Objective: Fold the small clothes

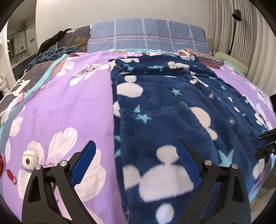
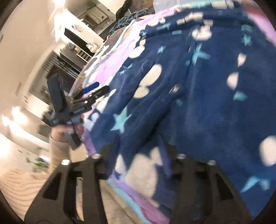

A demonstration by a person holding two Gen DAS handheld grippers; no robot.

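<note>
A small navy fleece jacket (image 1: 165, 106) with white mouse heads, light blue stars and a button row lies flat on the purple flowered bedspread (image 1: 57, 103). My left gripper (image 1: 136, 146) is open just above the jacket's near hem; its right finger (image 1: 187, 158) is over the fleece and its left finger (image 1: 84, 158) is over the bedspread. In the right wrist view the jacket (image 2: 198, 96) fills the blurred frame. My right gripper (image 2: 138, 163) is at the jacket's near edge, with fleece between the fingers; its tips are hidden. The left gripper also shows in the right wrist view (image 2: 93, 91), held in a hand.
A grey-blue checked pillow (image 1: 146, 38) lies at the head of the bed. Folded reddish clothes (image 1: 207, 59) sit behind the jacket. A dark blue blanket (image 1: 51, 54) is bunched at the far left. A small white toy (image 1: 28, 160) lies on the bedspread at left. Curtains and a lamp (image 1: 236, 15) stand at right.
</note>
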